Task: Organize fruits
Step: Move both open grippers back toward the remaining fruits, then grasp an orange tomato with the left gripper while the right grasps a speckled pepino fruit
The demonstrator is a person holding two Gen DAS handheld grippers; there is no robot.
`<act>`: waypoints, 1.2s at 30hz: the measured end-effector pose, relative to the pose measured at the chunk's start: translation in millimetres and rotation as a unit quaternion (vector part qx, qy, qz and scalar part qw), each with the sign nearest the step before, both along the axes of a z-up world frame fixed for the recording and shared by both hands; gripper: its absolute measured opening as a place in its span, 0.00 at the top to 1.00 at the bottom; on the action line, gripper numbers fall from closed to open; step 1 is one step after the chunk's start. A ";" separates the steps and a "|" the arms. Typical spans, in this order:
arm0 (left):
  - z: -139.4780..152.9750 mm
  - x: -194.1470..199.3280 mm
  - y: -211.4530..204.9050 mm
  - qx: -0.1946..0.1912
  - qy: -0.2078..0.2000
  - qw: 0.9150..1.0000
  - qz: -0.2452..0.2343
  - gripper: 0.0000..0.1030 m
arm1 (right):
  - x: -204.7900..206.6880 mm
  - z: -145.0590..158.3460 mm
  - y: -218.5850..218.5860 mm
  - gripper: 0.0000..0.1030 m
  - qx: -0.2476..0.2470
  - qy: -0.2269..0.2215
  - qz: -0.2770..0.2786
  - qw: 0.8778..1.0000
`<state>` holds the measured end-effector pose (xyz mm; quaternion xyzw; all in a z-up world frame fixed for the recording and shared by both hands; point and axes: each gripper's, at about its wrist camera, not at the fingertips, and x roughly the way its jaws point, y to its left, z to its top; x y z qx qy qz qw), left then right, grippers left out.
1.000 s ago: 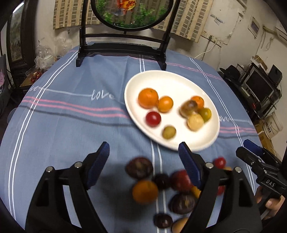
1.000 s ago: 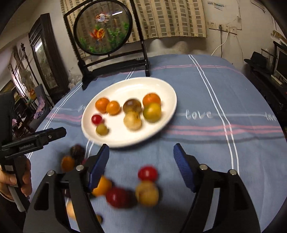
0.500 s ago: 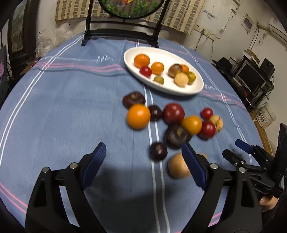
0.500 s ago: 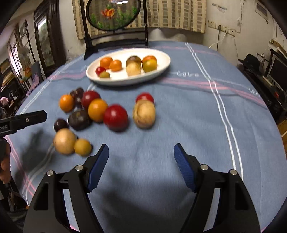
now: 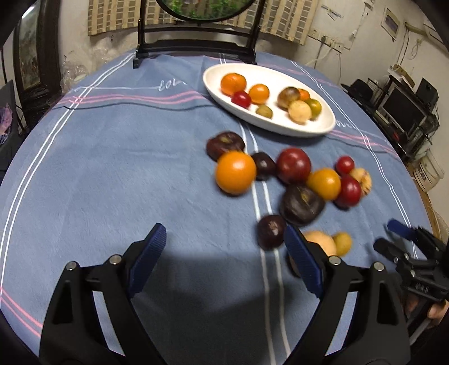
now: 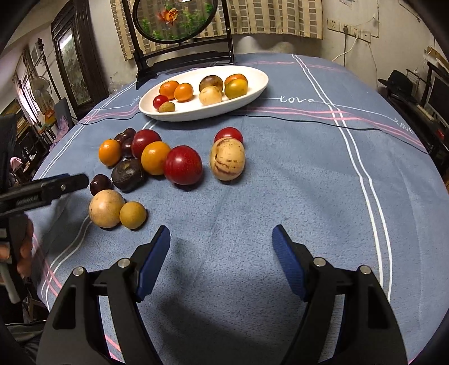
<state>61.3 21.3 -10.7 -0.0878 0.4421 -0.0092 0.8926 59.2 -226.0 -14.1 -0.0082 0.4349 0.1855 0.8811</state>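
Fruits lay loose on the round surface covered in blue striped cloth (image 6: 280,196), with more on a dish beyond. Nearest the right gripper (image 6: 221,250), whose blue-padded jaws stood spread with nothing between them, a tan round fruit (image 6: 106,208) touched a small yellow one (image 6: 132,214) at ten o'clock. Past these at eleven o'clock clustered a dark purple fruit (image 6: 127,174), an orange round fruit (image 6: 155,157) and a glossy red fruit (image 6: 183,165), all touching. At twelve o'clock, apart from the cluster, a pale streaked oval fruit (image 6: 227,159) stood against a small red one (image 6: 228,135).

The left gripper (image 5: 224,252) hovered over bare cloth, jaws wide and empty, with a small dark plum (image 5: 270,231) just beside its right pad at one o'clock. Farther out at twelve o'clock sat a large orange fruit (image 5: 235,172).

Farthest, a white oval ceramic dish (image 6: 252,92) held eight small fruits. Behind it stood a black wooden stand with a round painted screen (image 6: 174,19).
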 end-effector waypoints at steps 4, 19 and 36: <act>-3.4 17.2 0.8 0.001 -0.005 1.000 -0.001 0.14 | -0.1 0.0 -4.2 0.27 0.017 0.003 -0.002 1.000; -13.1 65.6 -8.2 0.011 0.021 0.999 -0.035 0.63 | 12.7 -5.3 -2.9 0.27 0.030 0.034 0.011 0.999; -13.6 45.7 -1.6 0.002 0.013 0.999 -0.038 0.63 | 66.1 10.3 26.9 0.28 -0.121 -0.011 0.034 0.992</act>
